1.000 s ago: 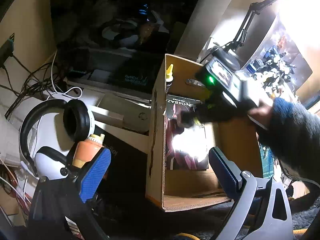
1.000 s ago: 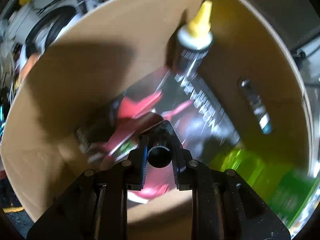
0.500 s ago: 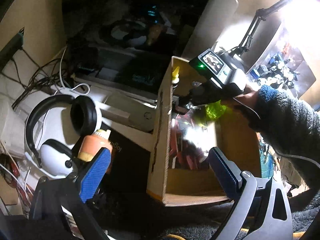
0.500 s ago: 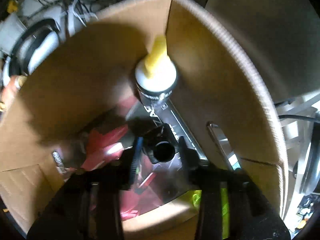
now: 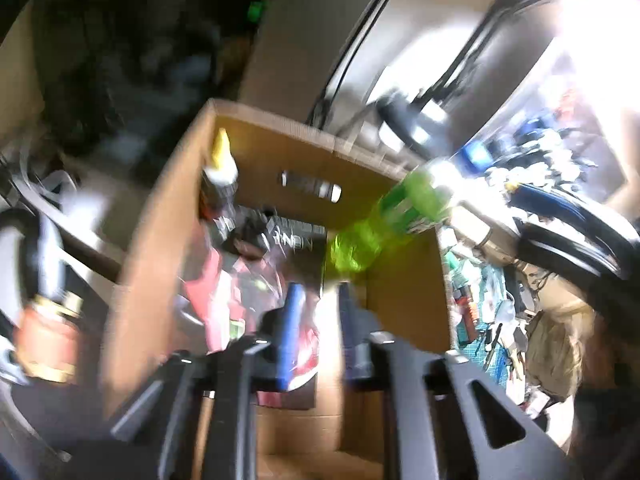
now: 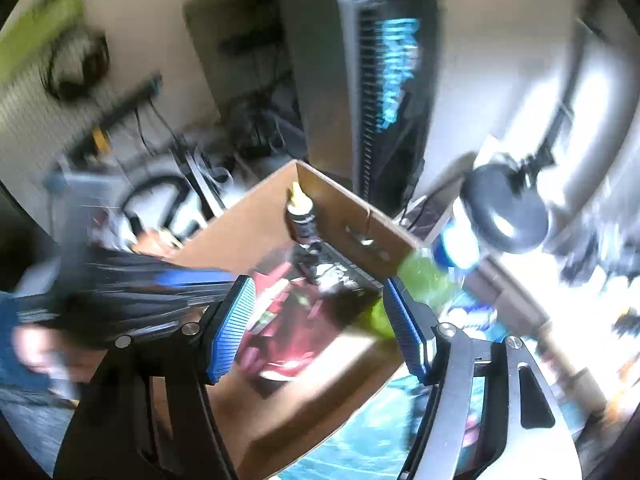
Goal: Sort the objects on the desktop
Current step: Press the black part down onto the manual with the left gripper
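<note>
An open cardboard box (image 5: pixel 160 240) (image 6: pixel 240 232) holds a yellow-capped bottle (image 5: pixel 220 160) (image 6: pixel 300 208) upright in its far corner. A red and black printed pack (image 5: pixel 216 292) (image 6: pixel 288 320) lies flat on the bottom. A green translucent bottle (image 5: pixel 384 220) (image 6: pixel 424 276) leans at the box's right rim. My left gripper (image 5: pixel 319 290) hangs over the box, jaws closing to a narrow gap with nothing between them. My right gripper (image 6: pixel 318 284) is high above the box, jaws opening wide and empty. A dark blurred streak (image 6: pixel 120 280) crossing that view from the left looks like the left tool.
Headphones (image 5: pixel 28 248) and an orange bottle (image 5: pixel 48 340) lie left of the box. A dark tower with blue lights (image 6: pixel 384 80) stands behind it. A black lamp head (image 6: pixel 504 208) and a blue-capped bottle (image 6: pixel 456 244) are at the right, above a teal mat (image 6: pixel 380 440).
My left gripper swung right over the box and its jaws drew nearly together. My right gripper rose out of the box and opened; the small black cylinder is gone from its jaws.
</note>
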Demonstrator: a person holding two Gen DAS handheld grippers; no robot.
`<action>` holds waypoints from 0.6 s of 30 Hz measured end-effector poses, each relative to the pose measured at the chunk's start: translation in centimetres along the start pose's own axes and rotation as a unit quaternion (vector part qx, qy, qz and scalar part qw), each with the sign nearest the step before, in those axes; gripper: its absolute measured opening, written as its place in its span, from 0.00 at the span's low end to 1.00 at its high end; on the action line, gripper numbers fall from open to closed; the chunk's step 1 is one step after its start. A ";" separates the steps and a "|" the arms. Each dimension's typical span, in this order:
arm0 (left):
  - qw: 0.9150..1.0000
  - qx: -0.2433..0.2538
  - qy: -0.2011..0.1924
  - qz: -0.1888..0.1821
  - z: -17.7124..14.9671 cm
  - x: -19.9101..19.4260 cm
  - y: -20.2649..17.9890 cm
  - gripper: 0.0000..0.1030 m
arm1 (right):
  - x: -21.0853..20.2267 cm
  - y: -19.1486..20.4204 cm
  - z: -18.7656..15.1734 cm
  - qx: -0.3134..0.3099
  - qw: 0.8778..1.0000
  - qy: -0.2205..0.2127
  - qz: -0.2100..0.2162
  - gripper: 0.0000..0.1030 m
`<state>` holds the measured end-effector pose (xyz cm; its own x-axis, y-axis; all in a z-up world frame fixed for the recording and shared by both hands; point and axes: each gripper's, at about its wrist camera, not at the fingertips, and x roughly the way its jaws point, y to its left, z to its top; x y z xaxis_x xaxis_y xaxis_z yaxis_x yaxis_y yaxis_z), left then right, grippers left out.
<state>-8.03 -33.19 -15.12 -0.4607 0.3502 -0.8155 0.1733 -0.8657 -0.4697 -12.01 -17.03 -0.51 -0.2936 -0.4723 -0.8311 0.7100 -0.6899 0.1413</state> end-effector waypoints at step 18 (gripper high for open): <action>0.991 -0.059 0.087 0.079 3.9 15.1 4.7 0.00 | 1.0 -4.0 -11.7 0.125 0.989 0.022 0.076 0.60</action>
<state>-17.62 -33.36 -28.32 -0.2642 0.2783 -0.9235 0.3371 -0.8704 -0.3588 -7.63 -8.37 -8.22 -0.1636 -0.5611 -0.8115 0.5614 -0.7293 0.3911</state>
